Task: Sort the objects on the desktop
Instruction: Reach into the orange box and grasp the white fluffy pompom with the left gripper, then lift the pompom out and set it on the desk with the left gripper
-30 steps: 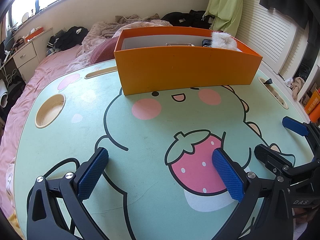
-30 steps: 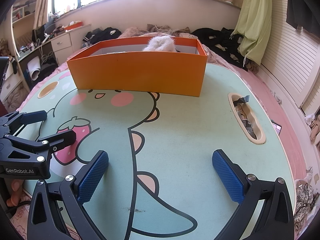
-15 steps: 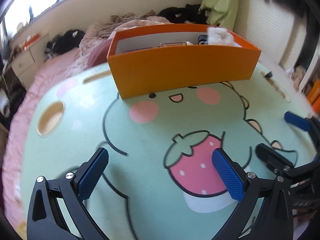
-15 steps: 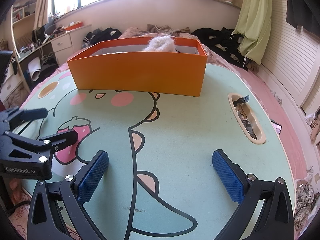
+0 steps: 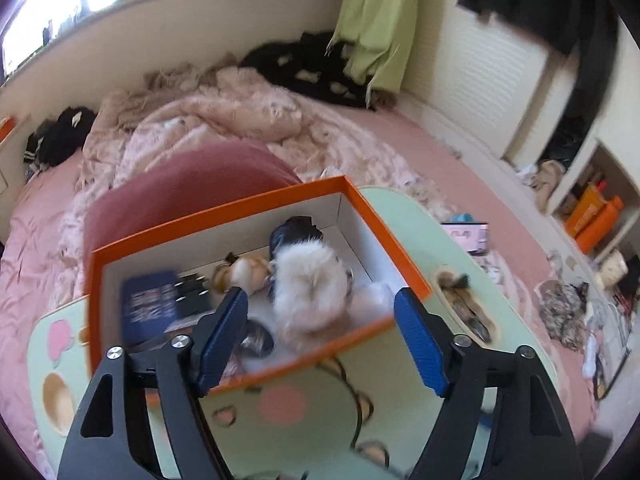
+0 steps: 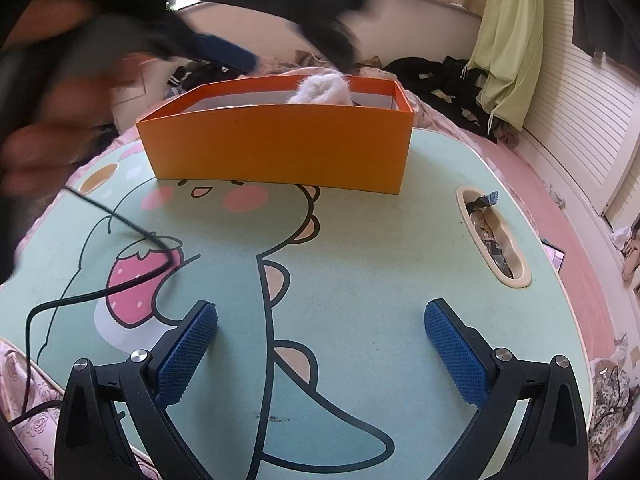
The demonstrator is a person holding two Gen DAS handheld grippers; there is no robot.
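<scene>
Risk first: left gripper (image 5: 318, 346) hung over the orange box (image 5: 168, 240), fingers (image 5: 219, 336) just narrowed from wide, nothing between them, pads touching nothing. Fluffy white toy (image 5: 308, 292) sat right under the gap (view blurred). Could clip the box's near wall and shove the box along the counter (image 5: 404, 208), or snag the toy's loose fur and drag neighbouring items out with it. Black cable (image 6: 100, 292) lay across the strawberry print on the left of the counter; could catch on a gripper and tug. Right gripper (image 6: 320, 354) parked low over bare counter, fingers wide apart, holding nothing, well clear of the box.

Containers, left to right: round cup recess (image 5: 56, 402) at the counter's left edge, seemingly empty (blurry). Orange box at the far side of the counter, holding a dark blue booklet-like item (image 5: 150, 308), a small tan-and-white figure (image 5: 244, 272), a dark shiny object low near the front wall, the fluffy toy, and a dark item behind it. Oblong slot (image 6: 494, 236) on the right rim, filled with crumpled wrappers (contents unclear). Loose task items on the counter: none seen; all sorted things already inside the box.
</scene>
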